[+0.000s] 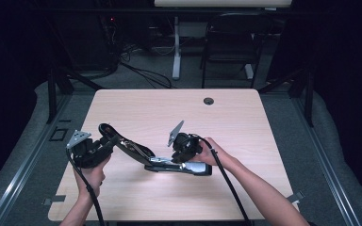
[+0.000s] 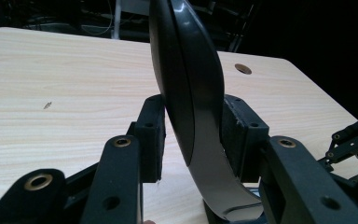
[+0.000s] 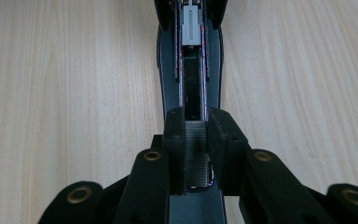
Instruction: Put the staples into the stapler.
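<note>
- On the table, a black stapler sits near the front, opened up, its base flat on the wood.
- The lid is swung up and back to the left, rising at a slant from the hinge.
- The left gripper has the lid's raised end: in the left gripper view its fingers press on both sides of the curved black lid, closed on it.
- The left hand holds that gripper low at the front left edge of the table, cable trailing off toward the person.
- The right gripper is down on the base, near its right end, with the right hand just behind it.
- In the right gripper view, the fingers stand close together, straddling a strip of staples in the open channel.
- They are touching the strip on either side, gripping it; the ribbed grey staples fill the narrow gap between them.
- Farther along the channel sits a pale grey pusher, right at the top of that view.
- No brand, label or writing can be read on the stapler, the grippers or the table.
- A round cable hole marks the table's far edge, well apart from the stapler.
- Beyond the table stands a dark chair on a grey floor.
</note>
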